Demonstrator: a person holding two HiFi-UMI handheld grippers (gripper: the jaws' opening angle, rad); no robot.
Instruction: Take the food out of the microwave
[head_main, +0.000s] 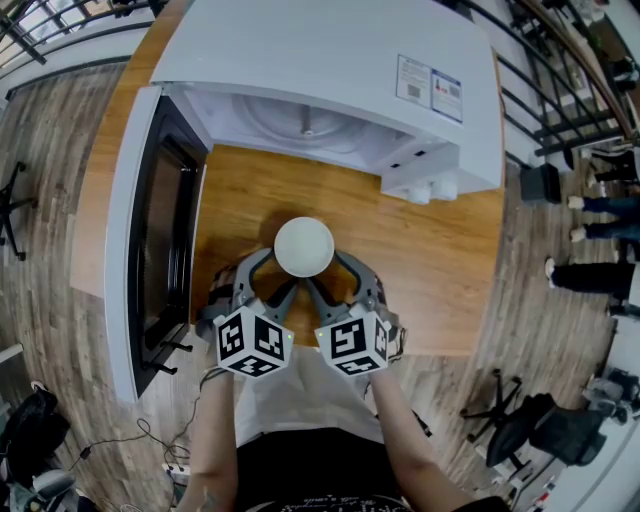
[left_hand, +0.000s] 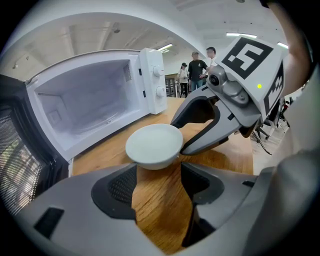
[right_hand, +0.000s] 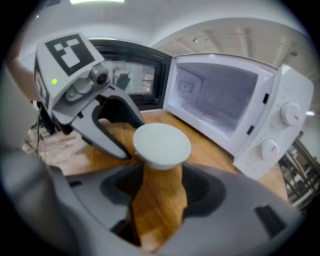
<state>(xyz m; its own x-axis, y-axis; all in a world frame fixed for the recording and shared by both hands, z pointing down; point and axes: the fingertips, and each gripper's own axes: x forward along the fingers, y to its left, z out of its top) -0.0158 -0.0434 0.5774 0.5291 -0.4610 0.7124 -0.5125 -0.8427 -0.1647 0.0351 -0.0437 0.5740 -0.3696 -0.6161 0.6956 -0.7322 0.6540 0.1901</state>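
White bowl (head_main: 303, 246) mid-frame on the table (head_main: 440, 250), open microwave (head_main: 330, 60) above, door (head_main: 150, 240) out left. Left gripper (head_main: 274, 266) and right gripper (head_main: 335, 266) both gape, clamping nothing.

Each hand carries a matte-grey tool; the left gripper (head_main: 272, 275) and the right gripper (head_main: 328, 272) share the same build, two curved grey jaws with black ribbed pads (left_hand: 122, 186) set into their inner faces; at 6 o'clock of each jaw pair sits a white block, the left cube (head_main: 253, 340) and the right cube (head_main: 353, 343), printed with black square markers; beside the right cube are a round dark lens (left_hand: 216, 80) and a small green light (left_hand: 259, 86); the person wears a black top (head_main: 320, 490) with pale print, and white cloth (head_main: 300, 400) at its 12 o'clock.
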